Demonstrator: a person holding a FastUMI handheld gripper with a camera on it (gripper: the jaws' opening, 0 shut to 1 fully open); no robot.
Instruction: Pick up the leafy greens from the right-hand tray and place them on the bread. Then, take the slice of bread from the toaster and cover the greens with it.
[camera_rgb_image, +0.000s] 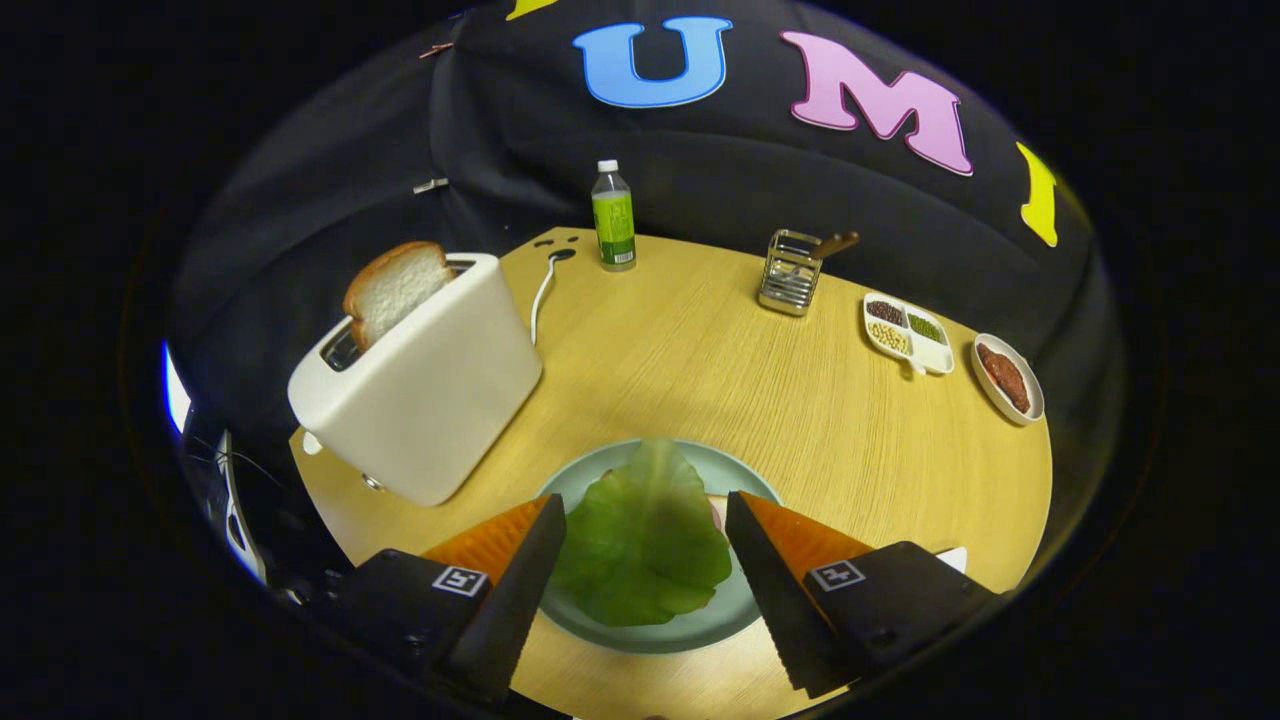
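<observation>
A green leaf (645, 535) lies spread on the pale green plate (590, 470), covering what is under it; a small pinkish edge peeks out at its right side. My gripper (645, 510) hangs over the plate, open, with the leaf between its fingers and neither finger pressing on it. Beyond the left finger stands a white toaster (425, 385), with a slice of bread (395, 290) sticking up out of its slot.
On the round wooden table (700, 370), a green-labelled bottle (613, 217) stands at the back, a metal rack (790, 272) to its right. Farther right sit a divided white dish of beans (908, 333) and a small dish (1008, 378) of reddish food. The toaster's cord (543, 290) trails behind it.
</observation>
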